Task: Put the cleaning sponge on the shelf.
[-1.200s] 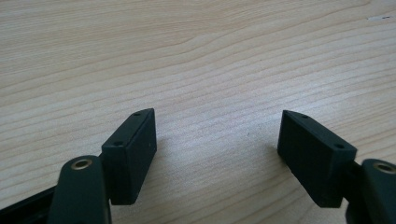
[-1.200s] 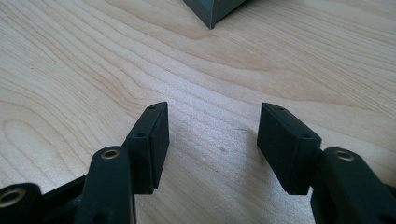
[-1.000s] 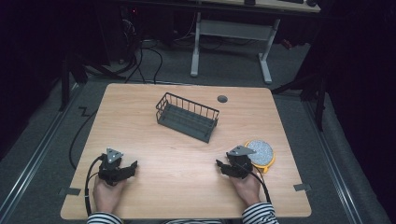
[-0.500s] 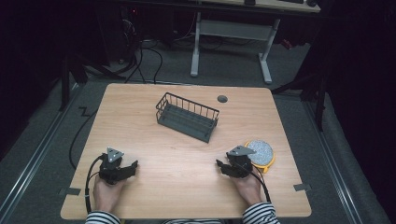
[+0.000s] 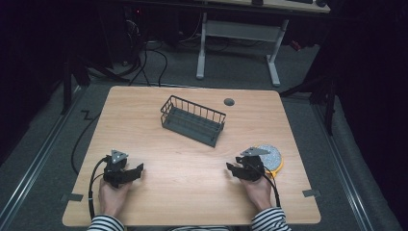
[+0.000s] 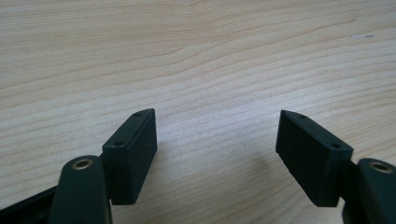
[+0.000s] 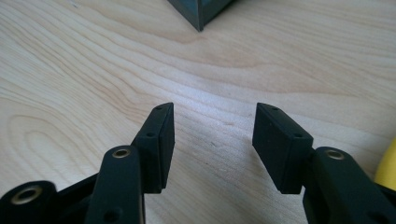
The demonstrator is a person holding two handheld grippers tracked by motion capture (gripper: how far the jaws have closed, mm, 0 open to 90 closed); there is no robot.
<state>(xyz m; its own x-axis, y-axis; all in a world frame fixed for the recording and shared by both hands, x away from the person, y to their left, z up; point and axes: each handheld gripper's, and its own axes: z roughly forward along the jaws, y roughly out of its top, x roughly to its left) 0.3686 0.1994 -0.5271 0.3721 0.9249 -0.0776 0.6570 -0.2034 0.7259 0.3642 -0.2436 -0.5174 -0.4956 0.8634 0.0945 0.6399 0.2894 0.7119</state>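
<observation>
Sponge: the yellow sponge [image 5: 270, 157] lies lower right of the high view, just beside your right claw [image 5: 234, 169].
Right claw: jaws apart, just been closing, only bare tabletop [image 5: 192, 187] between them.
Left claw: your left claw [image 5: 137, 171], lower left, gapes wide, empty.
Basket: the wire basket [image 5: 192, 120] sits upper centre.

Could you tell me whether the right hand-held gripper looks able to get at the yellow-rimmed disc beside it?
Probably yes: the right hand-held gripper is open and empty, and the disc lies right beside it, uncovered.
</observation>
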